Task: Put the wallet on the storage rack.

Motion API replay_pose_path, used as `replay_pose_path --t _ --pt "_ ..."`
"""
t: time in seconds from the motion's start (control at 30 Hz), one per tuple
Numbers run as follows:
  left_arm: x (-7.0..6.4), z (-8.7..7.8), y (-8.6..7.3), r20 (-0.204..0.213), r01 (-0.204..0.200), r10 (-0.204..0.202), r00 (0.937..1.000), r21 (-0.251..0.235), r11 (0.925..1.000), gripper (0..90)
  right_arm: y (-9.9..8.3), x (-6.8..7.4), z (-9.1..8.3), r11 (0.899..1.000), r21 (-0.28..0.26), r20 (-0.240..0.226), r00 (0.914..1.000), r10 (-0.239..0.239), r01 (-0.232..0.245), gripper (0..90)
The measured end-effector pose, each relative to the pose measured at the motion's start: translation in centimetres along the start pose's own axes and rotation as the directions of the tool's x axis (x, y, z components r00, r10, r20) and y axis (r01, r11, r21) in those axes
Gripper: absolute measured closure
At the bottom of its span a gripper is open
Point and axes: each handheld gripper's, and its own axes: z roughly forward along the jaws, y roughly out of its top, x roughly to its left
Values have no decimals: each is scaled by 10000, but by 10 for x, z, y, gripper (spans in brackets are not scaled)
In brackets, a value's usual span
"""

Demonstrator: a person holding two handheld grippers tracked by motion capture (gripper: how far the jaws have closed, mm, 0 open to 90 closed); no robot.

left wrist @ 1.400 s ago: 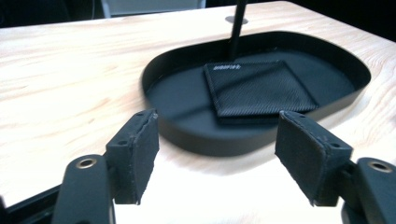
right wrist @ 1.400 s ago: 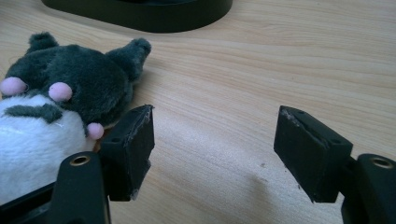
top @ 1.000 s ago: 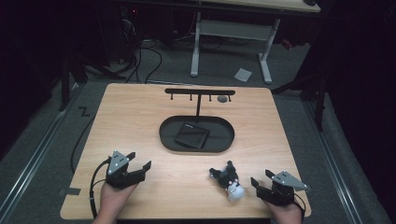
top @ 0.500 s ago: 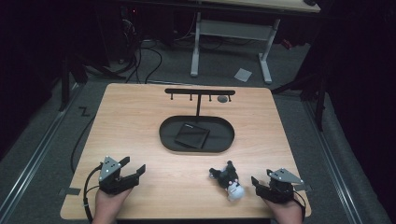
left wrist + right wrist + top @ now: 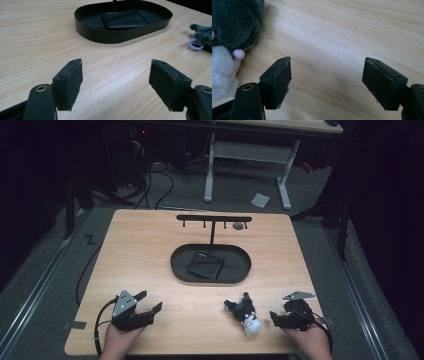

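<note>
Since the earlier frames, your left gripper point(image 5: 150, 302) has drawn back toward the near edge of the tabletop point(image 5: 145, 260); your right gripper point(image 5: 276, 318) has shifted only slightly. Both sets of fingers stand wide apart with nothing between them. The plush toy point(image 5: 245, 312) lies on the tabletop just beside the right gripper, on its inner side, near the front edge and apart from the black oval tray point(image 5: 180, 270), which holds a dark wallet point(image 5: 205, 265).

Risk, as a judgement: closing from the present line would miss the toy, since it sits off to one side of the right fingers point(image 5: 277, 75). A sideways nudge could push it off the near edge.

Open wood lies between the toy and the tray, and across the left half. The hook rack point(image 5: 214, 218) stands behind the tray.
</note>
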Motion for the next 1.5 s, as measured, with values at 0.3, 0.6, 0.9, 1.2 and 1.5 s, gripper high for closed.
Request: replay_pose_path --t 0.3,0.6,0.9,1.2,1.5 --pt "2 -2 1 104 -236 239 9997 -232 9995 278 23 6 -4 9791 1992 133 9989 -455 420 209" --pt "2 0 2 161 -233 237 9996 -245 9994 277 38 9 -13 9178 3910 -667 9967 -468 693 151" --pt "1 0 2 77 -351 353 9993 -220 9991 277 61 39 -27 9034 4036 -1346 9861 -978 1447 0" --pt "3 0 2 126 -345 347 9993 -212 9992 276 72 74 -14 8909 4079 -1679 9756 -1417 1996 16" --pt "3 1 1 154 -344 347 9993 -163 9993 274 72 95 10 8811 4187 -1793 9711 -1573 2200 146"
